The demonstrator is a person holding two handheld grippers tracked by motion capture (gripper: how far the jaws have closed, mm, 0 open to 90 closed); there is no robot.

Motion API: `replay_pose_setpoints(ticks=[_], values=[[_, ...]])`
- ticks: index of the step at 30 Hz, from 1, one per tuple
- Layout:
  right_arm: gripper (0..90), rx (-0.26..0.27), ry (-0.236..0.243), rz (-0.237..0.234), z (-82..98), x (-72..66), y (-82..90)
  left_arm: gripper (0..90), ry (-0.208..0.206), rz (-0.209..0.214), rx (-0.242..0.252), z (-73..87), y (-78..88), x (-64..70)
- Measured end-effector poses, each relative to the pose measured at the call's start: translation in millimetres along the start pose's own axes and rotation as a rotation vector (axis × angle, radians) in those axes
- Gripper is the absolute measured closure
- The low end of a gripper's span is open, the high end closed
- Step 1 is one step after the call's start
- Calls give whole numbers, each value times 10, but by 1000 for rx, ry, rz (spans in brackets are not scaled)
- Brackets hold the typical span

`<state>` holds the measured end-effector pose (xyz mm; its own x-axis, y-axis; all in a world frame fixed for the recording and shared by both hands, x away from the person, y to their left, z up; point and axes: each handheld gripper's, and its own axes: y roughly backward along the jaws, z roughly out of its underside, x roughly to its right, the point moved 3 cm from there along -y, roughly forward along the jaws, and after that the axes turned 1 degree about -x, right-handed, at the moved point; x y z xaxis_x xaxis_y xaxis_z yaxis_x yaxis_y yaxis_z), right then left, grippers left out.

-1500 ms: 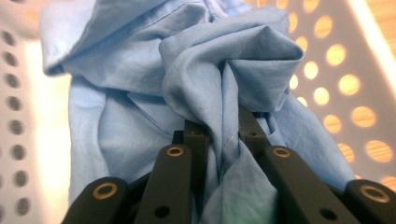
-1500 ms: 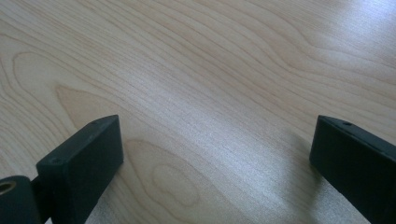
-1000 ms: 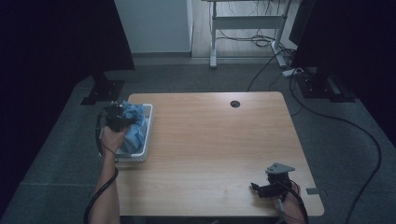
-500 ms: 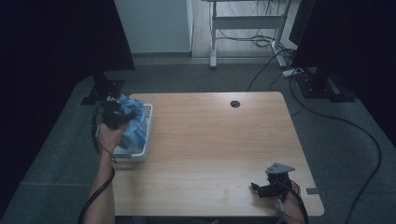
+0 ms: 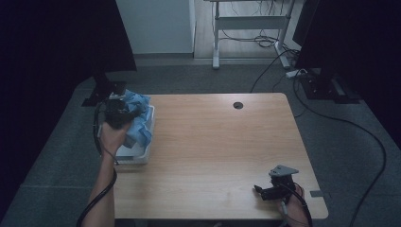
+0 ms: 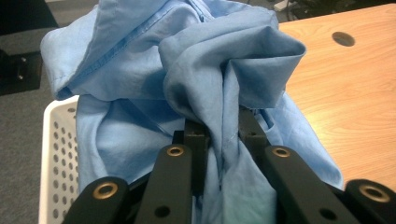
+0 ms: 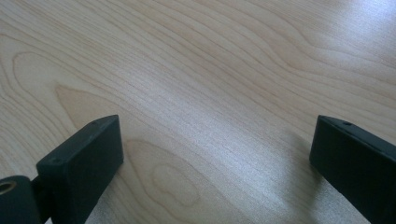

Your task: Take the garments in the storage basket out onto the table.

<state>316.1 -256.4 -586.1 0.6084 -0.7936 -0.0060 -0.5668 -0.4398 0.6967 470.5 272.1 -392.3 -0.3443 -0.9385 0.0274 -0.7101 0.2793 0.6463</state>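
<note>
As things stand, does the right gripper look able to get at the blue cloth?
Probably yes. The right gripper sits open near the table's front right corner, and bare wood lies between it and the blue cloth, which the left gripper holds over the white basket.

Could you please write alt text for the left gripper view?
The left gripper is shut on a bunched fold of blue cloth, which drapes over a white perforated basket. A wooden table with a round hole lies to the right.
</note>
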Motion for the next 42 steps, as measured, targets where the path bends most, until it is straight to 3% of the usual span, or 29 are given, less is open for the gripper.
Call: replay_pose_setpoints(ticks=[21, 42], values=[[25, 0, 0, 0, 0, 0, 0, 784, -70, 69, 45, -153, 37, 547], [25, 1, 0, 0, 0, 0, 0, 782, -182, 146, 52, -180, -217, 1251]])
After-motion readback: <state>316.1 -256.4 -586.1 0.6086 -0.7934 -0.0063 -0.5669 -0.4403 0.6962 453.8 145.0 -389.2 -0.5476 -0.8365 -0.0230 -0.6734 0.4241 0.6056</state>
